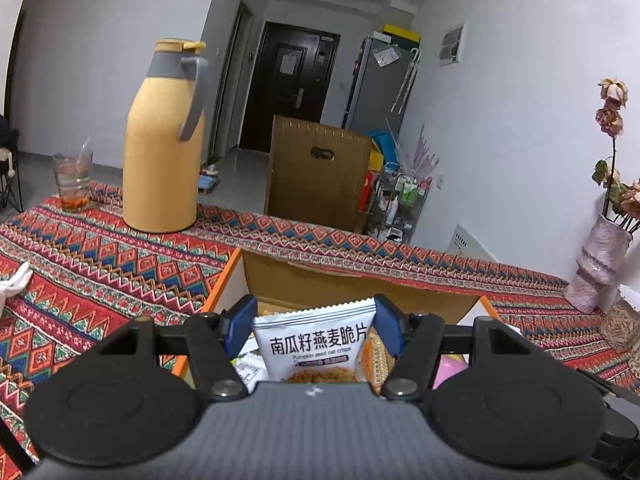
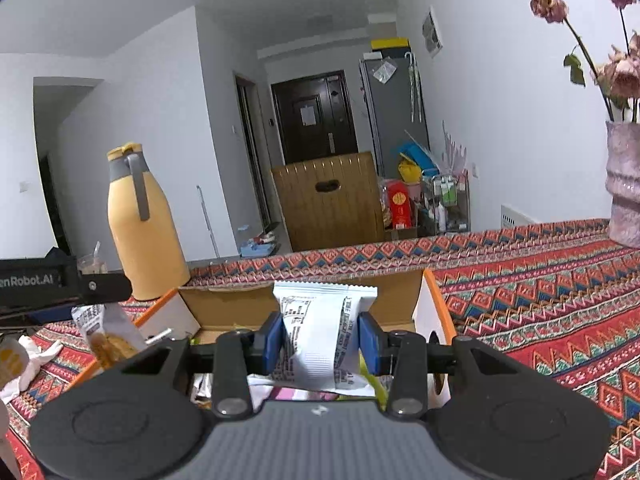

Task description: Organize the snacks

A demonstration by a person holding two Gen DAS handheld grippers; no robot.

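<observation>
My left gripper (image 1: 316,320) is shut on a white pumpkin seed oat crisps packet (image 1: 314,344), held upright by its side edges over an open cardboard box (image 1: 360,280) with orange-edged flaps. Several other snack packets lie inside the box below. My right gripper (image 2: 322,336) is shut on another white snack packet (image 2: 320,332), its printed back facing the camera, above the same cardboard box (image 2: 224,300). In the right wrist view the left gripper's black body (image 2: 44,282) shows at the left edge with its packet (image 2: 104,332) hanging below it.
A patterned red tablecloth (image 1: 112,264) covers the table. A yellow thermos jug (image 1: 162,140) and a glass of tea (image 1: 74,180) stand at the back left. A pink vase with dried flowers (image 1: 598,264) stands at the right. A wooden chair back (image 1: 320,172) rises behind the table.
</observation>
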